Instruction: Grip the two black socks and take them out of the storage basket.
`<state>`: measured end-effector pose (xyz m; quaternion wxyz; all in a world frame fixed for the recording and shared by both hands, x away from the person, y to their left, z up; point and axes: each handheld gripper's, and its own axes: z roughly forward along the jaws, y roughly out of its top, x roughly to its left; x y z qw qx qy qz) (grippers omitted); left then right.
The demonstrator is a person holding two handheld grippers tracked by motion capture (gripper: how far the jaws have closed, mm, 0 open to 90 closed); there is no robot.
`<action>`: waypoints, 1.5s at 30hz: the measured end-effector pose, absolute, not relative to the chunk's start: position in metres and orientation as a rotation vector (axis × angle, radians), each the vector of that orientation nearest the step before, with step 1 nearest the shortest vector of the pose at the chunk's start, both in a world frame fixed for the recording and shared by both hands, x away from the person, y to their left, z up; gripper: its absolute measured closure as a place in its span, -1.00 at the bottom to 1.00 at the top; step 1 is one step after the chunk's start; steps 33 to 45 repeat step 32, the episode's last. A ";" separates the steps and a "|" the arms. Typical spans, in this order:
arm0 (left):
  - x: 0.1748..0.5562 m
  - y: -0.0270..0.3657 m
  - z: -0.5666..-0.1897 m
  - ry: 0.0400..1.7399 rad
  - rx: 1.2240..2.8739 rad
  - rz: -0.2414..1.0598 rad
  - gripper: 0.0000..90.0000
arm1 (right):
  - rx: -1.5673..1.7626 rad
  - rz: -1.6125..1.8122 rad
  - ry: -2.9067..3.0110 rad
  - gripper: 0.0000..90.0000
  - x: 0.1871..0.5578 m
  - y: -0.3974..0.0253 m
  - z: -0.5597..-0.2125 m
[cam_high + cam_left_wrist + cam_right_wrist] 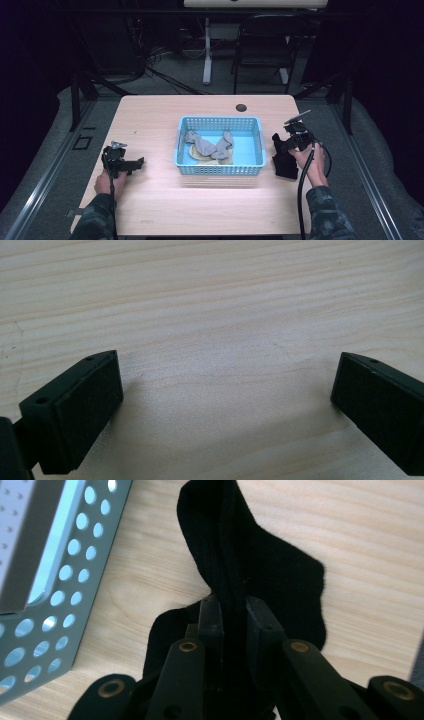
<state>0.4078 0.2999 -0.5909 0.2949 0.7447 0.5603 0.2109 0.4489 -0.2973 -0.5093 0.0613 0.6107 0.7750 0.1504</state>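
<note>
A dark room surrounds the scene, with grey floor, loose cables and a black chair (pixel 262 45) behind a white desk leg (pixel 207 50). The pale wooden table (pixel 150 120) has clear grain and a small round hole (pixel 241 107) near its far edge. At its middle sits a blue perforated basket (pixel 219 170) holding grey socks (pixel 209 145) and a tan one. Just right of the basket, the right gripper (pixel 234 611) is clamped on a black sock (pixel 280 575), which hangs down to the tabletop. On the left side of the table, the left gripper (pixel 225 385) hovers low over bare wood, its jaws spread wide with nothing between them.
</note>
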 end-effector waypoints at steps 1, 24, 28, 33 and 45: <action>0.408 0.300 -0.591 1.491 1.982 0.561 -0.99 | 1.849 0.457 2.336 0.72 0.449 -0.296 -0.511; 0.408 0.300 -0.591 1.492 1.982 0.561 -0.99 | 1.777 0.688 2.325 -0.66 0.392 -0.317 -0.489; 0.408 0.300 -0.591 1.491 1.982 0.561 -0.99 | 1.772 0.711 2.314 -0.69 0.382 -0.322 -0.488; 0.408 0.300 -0.591 1.491 1.981 0.562 -0.99 | 1.792 0.727 2.292 -0.71 0.374 -0.330 -0.488; 0.408 0.300 -0.591 1.491 1.981 0.562 -0.99 | 1.792 0.727 2.292 -0.71 0.374 -0.330 -0.488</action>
